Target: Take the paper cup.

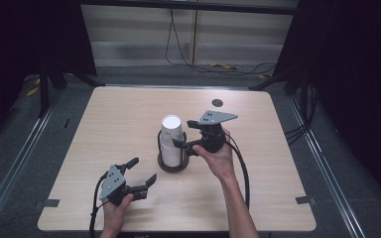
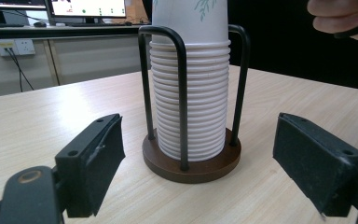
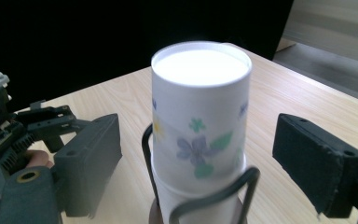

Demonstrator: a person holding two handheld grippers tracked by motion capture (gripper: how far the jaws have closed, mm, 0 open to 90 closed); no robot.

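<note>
A stack of white paper cups (image 1: 171, 141), upside down and nested, stands in a black wire holder with a round dark-brown wooden base (image 1: 172, 165) near the middle of the pale wooden surface (image 1: 114, 124). The top cup, printed with small flowers (image 3: 200, 121), sits proud of the wire loops. The right gripper (image 1: 191, 136) is level with that cup, its jaws wide open on either side of it and holding nothing; the pads are not on the cup. The left gripper (image 1: 141, 173) rests low near the front edge, well short of the holder, jaws also spread wide and empty.

The main risk is in the squeeze: thin paper could crumple or slip. Tightly nested cups may come up together, or drag the light holder up or over, since the left gripper is not steadying the base. A jaw could also catch a wire loop.
</note>
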